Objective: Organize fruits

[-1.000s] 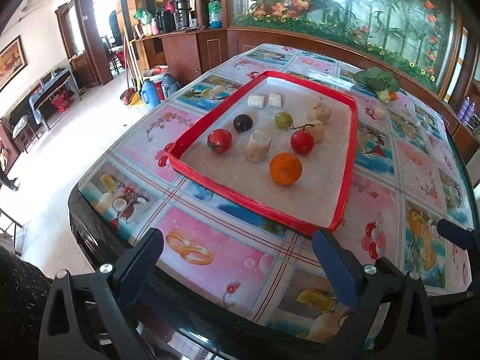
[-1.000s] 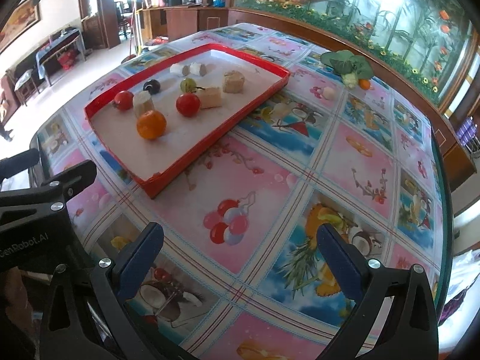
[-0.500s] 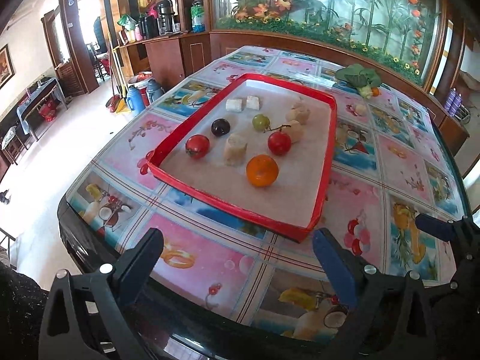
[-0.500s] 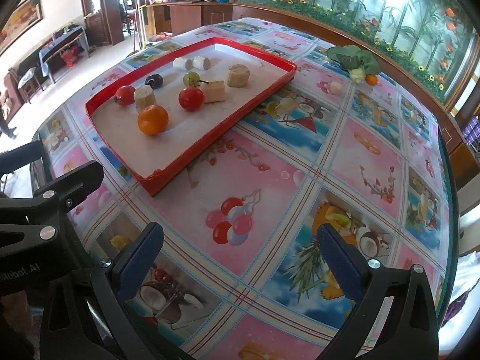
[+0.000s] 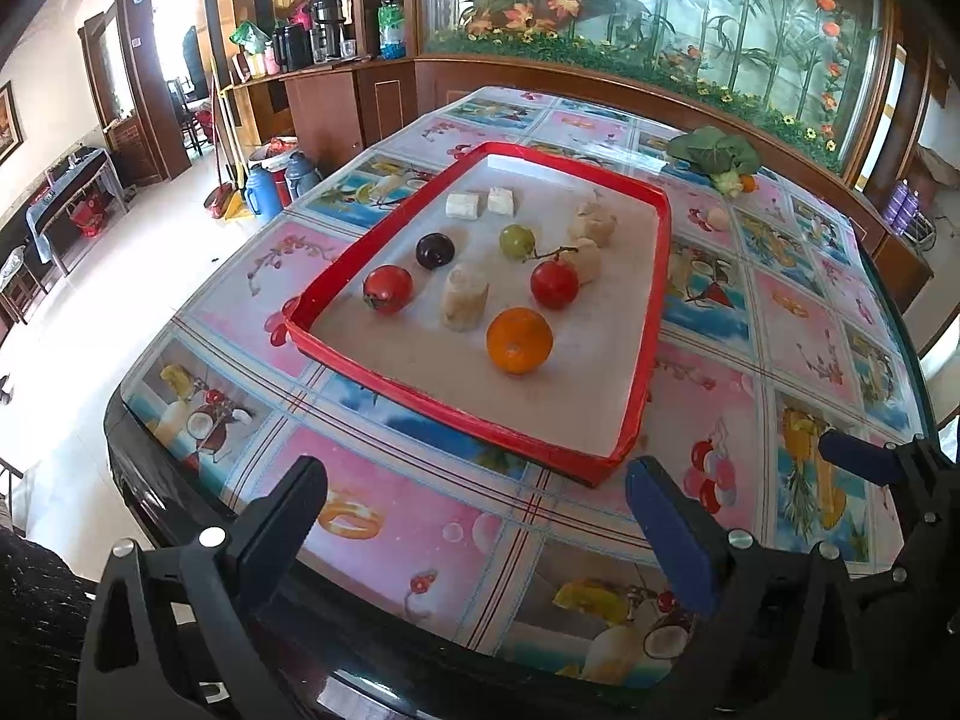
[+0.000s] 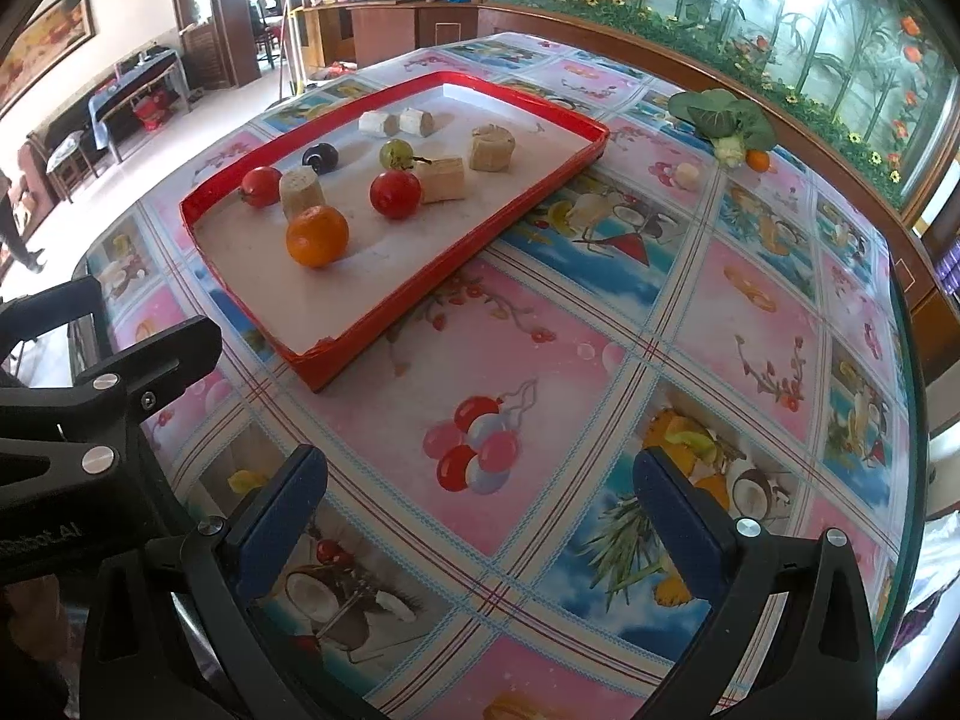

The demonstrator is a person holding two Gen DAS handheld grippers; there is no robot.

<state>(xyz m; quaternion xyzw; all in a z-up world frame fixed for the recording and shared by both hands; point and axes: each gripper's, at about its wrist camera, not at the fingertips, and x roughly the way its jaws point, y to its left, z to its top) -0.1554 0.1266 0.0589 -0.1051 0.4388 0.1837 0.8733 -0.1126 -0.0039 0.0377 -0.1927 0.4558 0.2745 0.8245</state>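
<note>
A red-rimmed tray (image 5: 654, 324) (image 6: 510, 216) lies on the fruit-patterned table. In it sit an orange (image 5: 519, 341) (image 6: 317, 236), two red tomatoes (image 5: 388, 289) (image 5: 554, 284), a dark plum (image 5: 435, 251), a green grape (image 5: 517, 241) and several pale cut pieces (image 5: 462, 299). My left gripper (image 5: 474, 516) hovers open over the near table edge, short of the tray. My right gripper (image 6: 474, 510) stands open over the tablecloth right of the tray, nothing between its fingers.
A leafy green vegetable (image 5: 714, 153) (image 6: 723, 114), a small orange (image 6: 757, 161) and a pale piece (image 6: 687, 174) lie beyond the tray on the far side. A glass planter wall (image 5: 690, 30) borders the table behind. Thermos jugs (image 5: 261, 189) stand on the floor at left.
Both grippers have drifted slightly; the tray now sits a little further right in the left wrist view and closer in the right wrist view. No object in the tray has moved.
</note>
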